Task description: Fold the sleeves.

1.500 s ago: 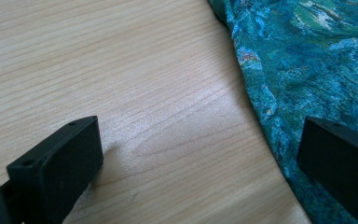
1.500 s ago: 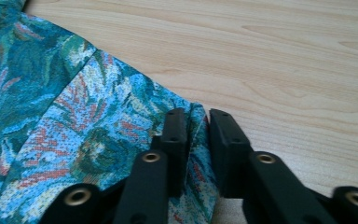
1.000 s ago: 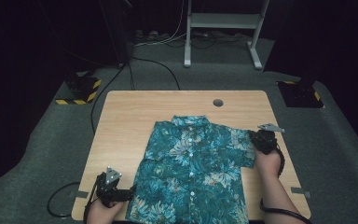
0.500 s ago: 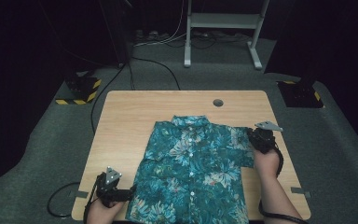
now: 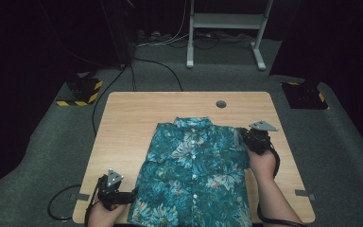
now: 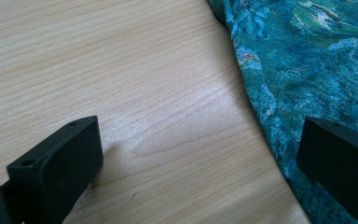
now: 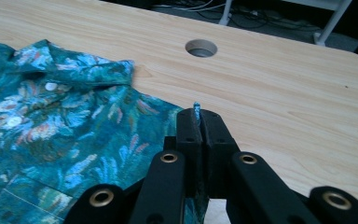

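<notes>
Floral shirt [image 5: 194,175] lies flat in the lower centre of the table [image 5: 137,113]; it's soft, light and floppy, so best taken at an edge or hem. Right gripper [image 7: 198,114] is clenched on a pinch of fabric, probably the folded sleeve edge. Left gripper [image 6: 200,154] is released, jaws wide, straddling the shirt's lower-left edge.

From above I look forward and down on the pale wooden table [image 5: 137,118]; both gripper cameras sit close, sharing the teal flowered shirt [image 7: 51,135].

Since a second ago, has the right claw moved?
Yes. The right claw, shut on the shirt sleeve, has crept inward over the shirt and toward the table hole.
</notes>
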Motion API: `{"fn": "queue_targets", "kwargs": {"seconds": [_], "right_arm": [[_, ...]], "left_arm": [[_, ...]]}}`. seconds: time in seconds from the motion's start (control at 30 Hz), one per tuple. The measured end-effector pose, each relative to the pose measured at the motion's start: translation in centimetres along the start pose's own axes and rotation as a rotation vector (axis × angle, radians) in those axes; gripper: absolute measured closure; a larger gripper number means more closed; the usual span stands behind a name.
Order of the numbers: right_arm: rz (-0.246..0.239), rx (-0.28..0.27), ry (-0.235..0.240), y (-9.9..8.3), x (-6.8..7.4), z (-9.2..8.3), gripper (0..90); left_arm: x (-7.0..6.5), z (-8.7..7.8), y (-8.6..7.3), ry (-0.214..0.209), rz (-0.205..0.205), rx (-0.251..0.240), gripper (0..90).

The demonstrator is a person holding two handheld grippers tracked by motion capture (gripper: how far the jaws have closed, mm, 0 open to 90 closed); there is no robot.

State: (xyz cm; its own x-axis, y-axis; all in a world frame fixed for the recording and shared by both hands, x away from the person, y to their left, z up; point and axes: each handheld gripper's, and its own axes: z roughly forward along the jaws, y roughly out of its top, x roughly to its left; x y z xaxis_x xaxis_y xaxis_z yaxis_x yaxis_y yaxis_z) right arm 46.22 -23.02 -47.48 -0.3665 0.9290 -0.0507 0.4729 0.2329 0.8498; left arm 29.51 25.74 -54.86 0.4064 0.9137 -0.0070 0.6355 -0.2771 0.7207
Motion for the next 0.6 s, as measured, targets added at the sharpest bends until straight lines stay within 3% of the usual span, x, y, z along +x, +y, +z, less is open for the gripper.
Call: {"fn": "queue_targets", "kwargs": {"seconds": [0.6], "right_arm": [[-0.058,0.006,0.069,0.2,4.0,0.9,86.4]], "left_arm": [[0.0,0.0,0.0,-0.004,0.0,0.0,0.7]]}}
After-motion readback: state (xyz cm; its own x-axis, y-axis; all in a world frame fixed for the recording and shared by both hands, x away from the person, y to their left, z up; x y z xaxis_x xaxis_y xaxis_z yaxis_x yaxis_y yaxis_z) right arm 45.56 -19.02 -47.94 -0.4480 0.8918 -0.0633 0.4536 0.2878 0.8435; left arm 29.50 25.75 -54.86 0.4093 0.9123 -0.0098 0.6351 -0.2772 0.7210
